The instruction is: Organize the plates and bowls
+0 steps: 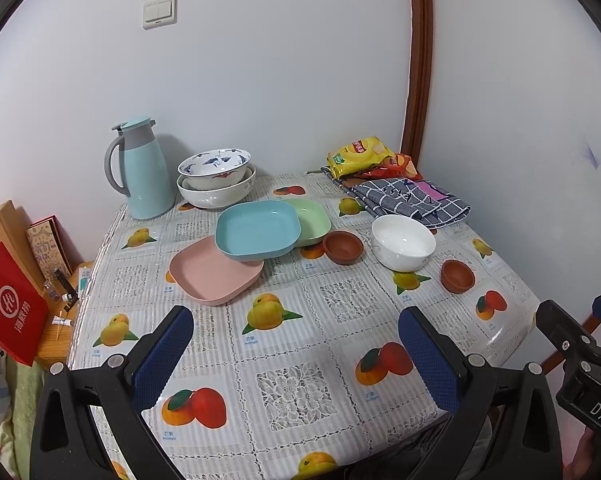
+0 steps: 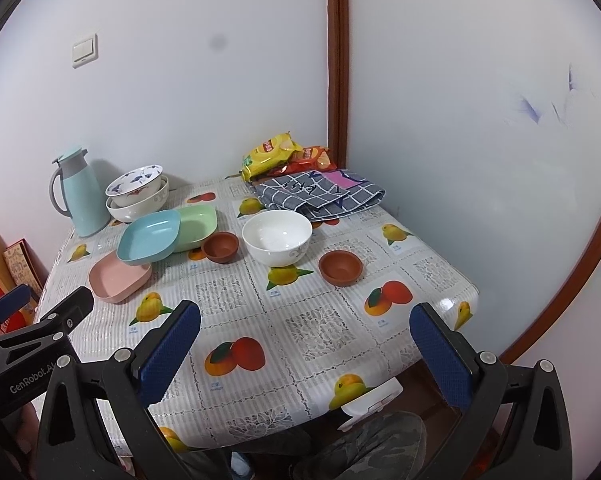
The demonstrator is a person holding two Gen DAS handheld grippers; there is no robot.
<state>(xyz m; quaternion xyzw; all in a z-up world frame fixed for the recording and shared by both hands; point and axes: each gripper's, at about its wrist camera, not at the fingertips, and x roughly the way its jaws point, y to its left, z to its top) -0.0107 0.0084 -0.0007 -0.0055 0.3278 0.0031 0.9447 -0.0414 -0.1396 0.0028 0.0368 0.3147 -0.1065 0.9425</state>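
Note:
A blue square plate lies tilted across a pink plate and a green plate. Two stacked patterned bowls stand behind them. A white bowl sits between two small brown bowls. The same dishes show in the right wrist view: blue plate, pink plate, green plate, white bowl, brown bowls, stacked bowls. My left gripper and right gripper are open and empty, above the table's near part.
A light blue thermos jug stands at the back left. Snack bags and a checked cloth lie at the back right by the wall. A red paper bag and boxes sit left of the table.

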